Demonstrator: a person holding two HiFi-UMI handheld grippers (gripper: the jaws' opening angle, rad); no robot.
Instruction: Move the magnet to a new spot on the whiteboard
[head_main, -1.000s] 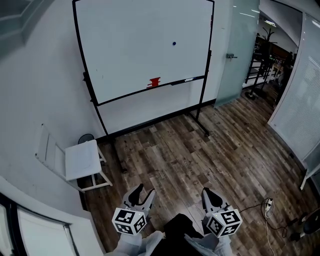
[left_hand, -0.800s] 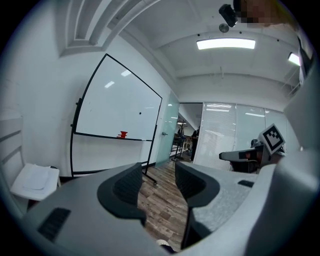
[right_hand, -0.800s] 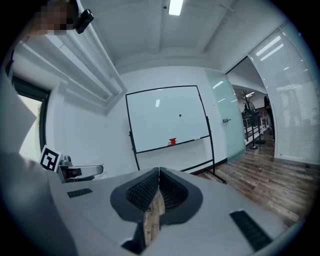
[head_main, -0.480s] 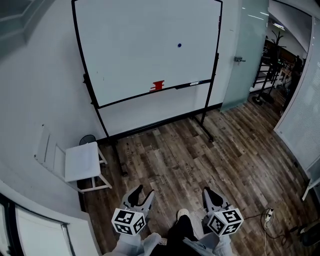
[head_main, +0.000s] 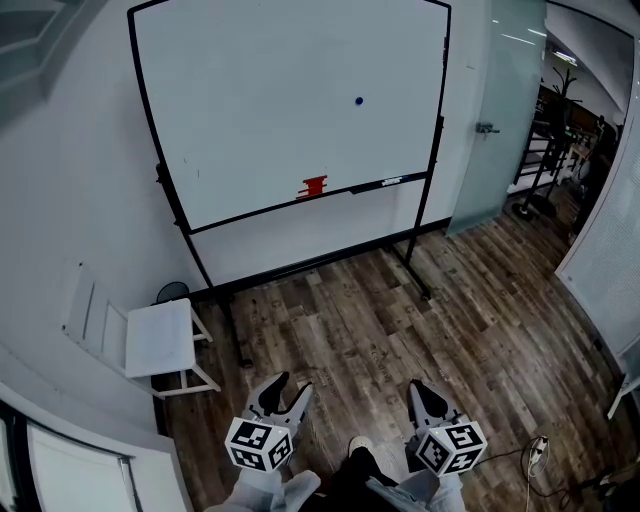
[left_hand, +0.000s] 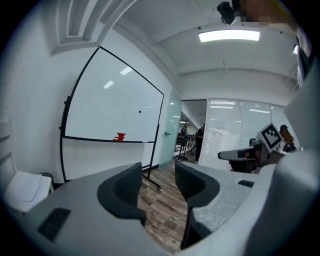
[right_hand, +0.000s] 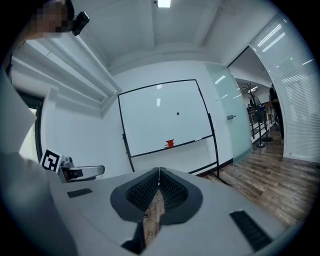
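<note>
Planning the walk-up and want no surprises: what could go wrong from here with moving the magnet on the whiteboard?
The magnet is a small dot high on the whiteboard, so a grab could easily slip or knock it off. The right gripper has its jaws together; it would need opening first. The stand's foot juts onto the floor in front of the board, a possible trip point on approach.

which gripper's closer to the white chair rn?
Left. The left gripper is a short way to the right of the white chair. The right gripper is farther right, beyond the left one.
</note>
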